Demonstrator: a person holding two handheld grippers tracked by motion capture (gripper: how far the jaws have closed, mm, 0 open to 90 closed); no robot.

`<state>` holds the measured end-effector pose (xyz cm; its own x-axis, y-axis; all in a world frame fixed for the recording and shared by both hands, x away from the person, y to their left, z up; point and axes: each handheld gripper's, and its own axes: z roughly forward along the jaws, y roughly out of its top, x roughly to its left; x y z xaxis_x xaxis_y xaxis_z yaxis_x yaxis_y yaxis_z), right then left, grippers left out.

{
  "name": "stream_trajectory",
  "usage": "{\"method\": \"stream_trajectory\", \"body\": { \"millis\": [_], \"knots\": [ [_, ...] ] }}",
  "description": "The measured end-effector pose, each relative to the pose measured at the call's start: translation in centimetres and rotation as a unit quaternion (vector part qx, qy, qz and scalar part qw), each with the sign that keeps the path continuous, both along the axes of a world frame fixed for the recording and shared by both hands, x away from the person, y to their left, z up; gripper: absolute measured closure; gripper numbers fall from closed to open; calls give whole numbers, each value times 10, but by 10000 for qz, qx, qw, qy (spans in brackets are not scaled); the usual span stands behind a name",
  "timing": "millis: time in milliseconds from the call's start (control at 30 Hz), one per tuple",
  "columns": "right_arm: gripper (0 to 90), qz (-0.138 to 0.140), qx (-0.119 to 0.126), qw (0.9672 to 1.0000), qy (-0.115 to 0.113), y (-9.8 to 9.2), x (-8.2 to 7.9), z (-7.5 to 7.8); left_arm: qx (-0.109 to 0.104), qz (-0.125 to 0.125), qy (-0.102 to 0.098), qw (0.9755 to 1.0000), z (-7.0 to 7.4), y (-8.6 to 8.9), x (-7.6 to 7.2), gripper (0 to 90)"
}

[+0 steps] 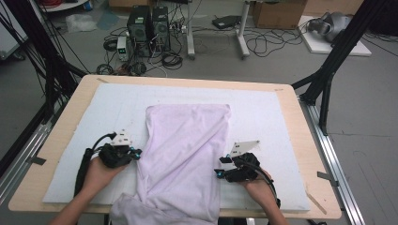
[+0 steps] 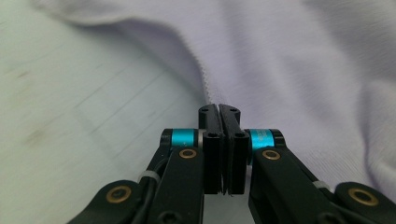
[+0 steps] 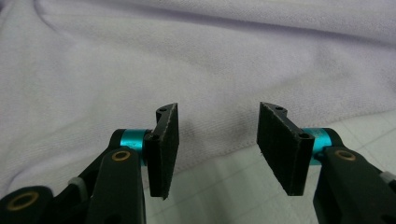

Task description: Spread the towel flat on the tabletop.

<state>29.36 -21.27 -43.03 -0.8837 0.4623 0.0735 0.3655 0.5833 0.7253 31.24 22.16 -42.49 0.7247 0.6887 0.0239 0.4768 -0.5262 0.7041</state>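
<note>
A pale lilac garment (image 1: 185,140) lies lengthwise on the white mat (image 1: 263,112), its near end bunched and hanging over the table's front edge. My left gripper (image 1: 135,153) is at the garment's left edge. In the left gripper view its jaws are pressed together (image 2: 219,108), and the stitched hem of the garment (image 2: 289,60) runs straight into the tips. My right gripper (image 1: 218,171) is at the garment's right edge. It stands open (image 3: 217,112), low over the mat (image 3: 219,186), with the edge of the garment (image 3: 187,60) lying between its pads.
The mat covers most of a wooden table (image 1: 307,154), leaving bare mat on both sides of the garment. A black frame post (image 1: 328,75) stands off the far right corner. Computer towers (image 1: 149,26) and cables sit on the floor beyond.
</note>
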Motion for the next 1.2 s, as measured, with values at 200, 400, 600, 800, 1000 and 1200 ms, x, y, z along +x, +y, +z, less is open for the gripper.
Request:
{"method": "stream_trajectory", "body": {
  "millis": [200, 400, 600, 800, 1000, 1200],
  "knots": [
    [491, 104, 32, 9999, -37, 2, -7, 0, -294, 67, -181, 9994, 12, 7, -13, 658],
    [546, 199, 121, 9997, -73, -1, -14, -1, -540, -571, -238, 9966, 17, -20, -36, 592],
    [566, 337, 84, 9994, 2, 2, -18, -6, -136, -994, 147, 9948, -6, -36, -46, 527],
    [606, 364, -57, 9993, 63, 8, -15, -10, -371, -1288, 254, 9906, -13, -24, -53, 786],
    [631, 318, -146, 9994, 54, 9, -14, -9, -343, -1187, 295, 9919, -11, -9, -50, 847],
    [724, 304, -206, 9993, 27, 9, -13, -11, -394, -1147, 309, 9921, -9, -3, -50, 843]
  ]
}}
